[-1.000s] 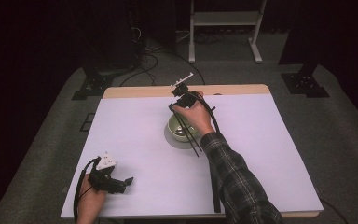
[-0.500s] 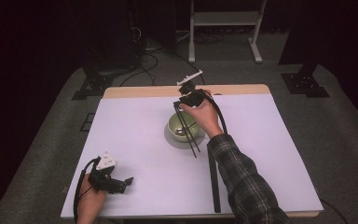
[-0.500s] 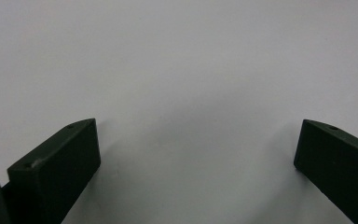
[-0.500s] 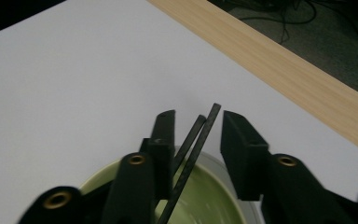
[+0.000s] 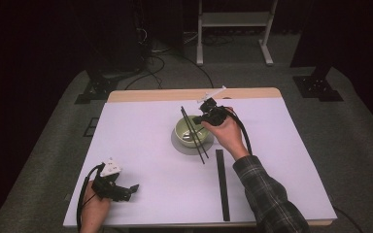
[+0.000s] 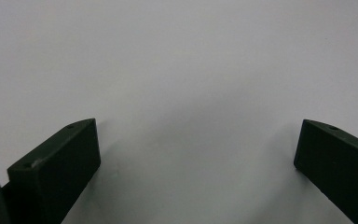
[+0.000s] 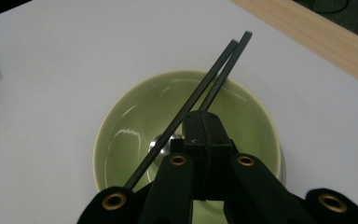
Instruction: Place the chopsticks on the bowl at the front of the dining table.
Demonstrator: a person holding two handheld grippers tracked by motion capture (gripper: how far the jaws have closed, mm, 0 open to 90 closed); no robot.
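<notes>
Here the right gripper (image 5: 205, 118) hangs over the green bowl (image 5: 193, 132), its fingers (image 7: 204, 140) having just been closing and now clamped together on a pair of black chopsticks (image 5: 194, 135). In the high view the chopsticks slant across the bowl from about eleven o'clock to five o'clock, one end past the near rim. The bowl sits on a grey saucer (image 5: 179, 146) near the middle of the white counter (image 5: 141, 131). A black strip (image 5: 222, 184) lies at five o'clock from the bowl. The left gripper (image 5: 126, 190) rests at the counter's seven o'clock corner, well apart from the bowl, its fingers (image 6: 56, 172) spread wide over bare surface with nothing between them.
</notes>
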